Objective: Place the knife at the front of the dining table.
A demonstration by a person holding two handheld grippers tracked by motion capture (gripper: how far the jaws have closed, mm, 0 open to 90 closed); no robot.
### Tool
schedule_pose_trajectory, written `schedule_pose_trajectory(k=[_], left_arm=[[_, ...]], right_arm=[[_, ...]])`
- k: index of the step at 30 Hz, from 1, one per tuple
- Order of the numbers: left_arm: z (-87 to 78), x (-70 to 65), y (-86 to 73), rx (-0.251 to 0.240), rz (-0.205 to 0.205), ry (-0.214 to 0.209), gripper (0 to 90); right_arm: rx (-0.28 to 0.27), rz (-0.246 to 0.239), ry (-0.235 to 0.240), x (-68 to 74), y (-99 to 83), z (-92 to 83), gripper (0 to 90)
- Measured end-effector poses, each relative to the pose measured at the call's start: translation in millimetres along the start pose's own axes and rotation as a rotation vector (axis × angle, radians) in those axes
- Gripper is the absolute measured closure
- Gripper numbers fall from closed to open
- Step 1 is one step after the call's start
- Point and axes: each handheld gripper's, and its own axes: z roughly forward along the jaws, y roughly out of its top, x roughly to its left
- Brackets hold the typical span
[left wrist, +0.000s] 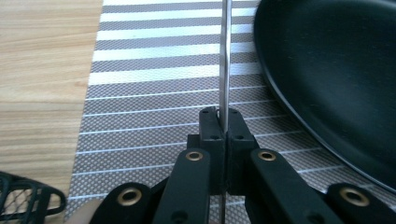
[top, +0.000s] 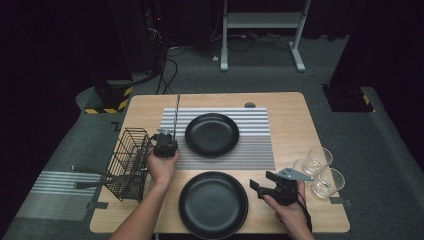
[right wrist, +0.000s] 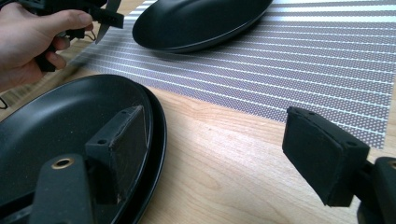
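High view: left gripper fingers pinch a thin metal utensil pointing away, lengthwise beside the far plate; right gripper fingers spread.

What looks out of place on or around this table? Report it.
A striped placemat lies off the table, apparently on the floor at its left, while the near black plate sits on bare wood. Nothing looks spilled or broken.

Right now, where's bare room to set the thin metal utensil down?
Free: the striped placemat strip left of the far plate, and its right part. Bare table lies beyond. Crowded: the wire basket on the left, the near plate under the right tongs, the glasses at right.
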Motion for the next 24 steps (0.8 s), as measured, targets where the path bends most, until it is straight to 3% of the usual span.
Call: schedule_pose_trajectory(k=[11,21,24], left_arm=[[11.4,4.3,0.0,0.038,-0.019,0.059,89.1],[21.8,5.8,4.7,0.029,-0.109,0.122,88.9],[23.6,5.9,7.1,0.033,-0.113,0.129,88.9]], right_arm=[[0.013,0.020,0.000,-2.9,-1.6,1.1,22.9],[0.011,0.035,-0.002,-6.4,-2.2,1.1,23.6],[0.012,0.035,-0.002,-7.3,-2.4,0.9,23.7]])
